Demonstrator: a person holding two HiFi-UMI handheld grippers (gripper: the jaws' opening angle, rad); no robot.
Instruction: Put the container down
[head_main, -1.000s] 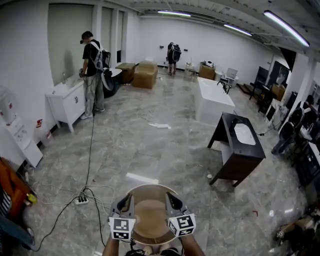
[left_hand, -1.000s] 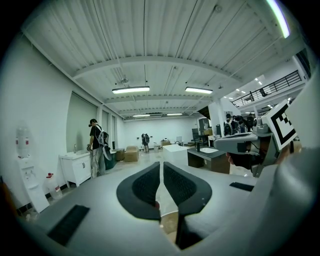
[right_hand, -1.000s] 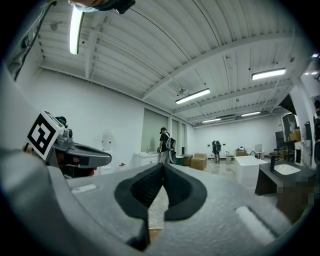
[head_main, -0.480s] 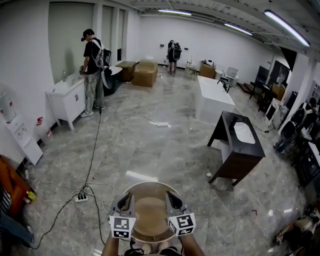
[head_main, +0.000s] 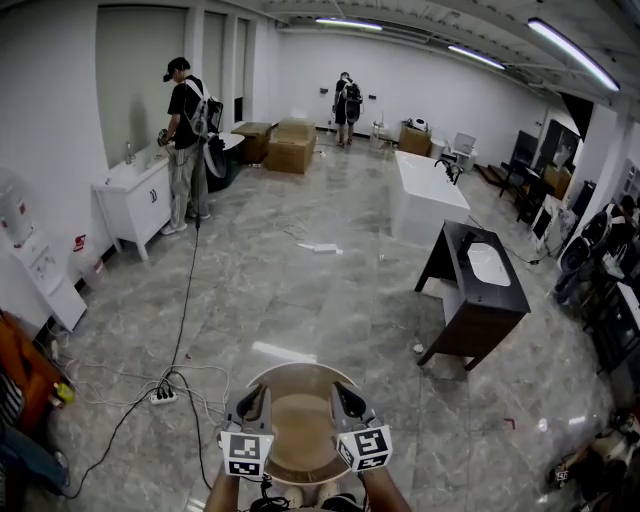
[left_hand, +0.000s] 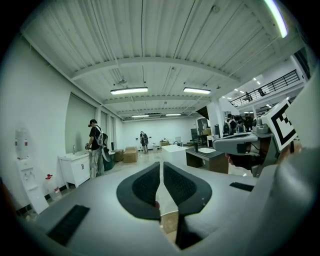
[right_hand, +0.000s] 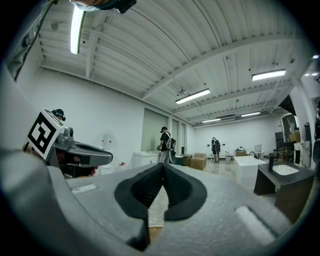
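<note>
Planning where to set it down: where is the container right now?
The container is at the head view's bottom centre, held over the grey floor, with the left gripper clamped on its left rim and the right gripper on its right rim.

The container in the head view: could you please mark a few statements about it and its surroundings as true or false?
1. Both the left gripper and the right gripper grip the round container. True.
2. The container rests on the dark vanity. False: it is held above the floor, apart from the vanity on its right.
3. The left gripper's jaws stand wide apart. False: they are closed on the container's rim.
4. A power strip lies on the floor to the container's left. True.
</note>
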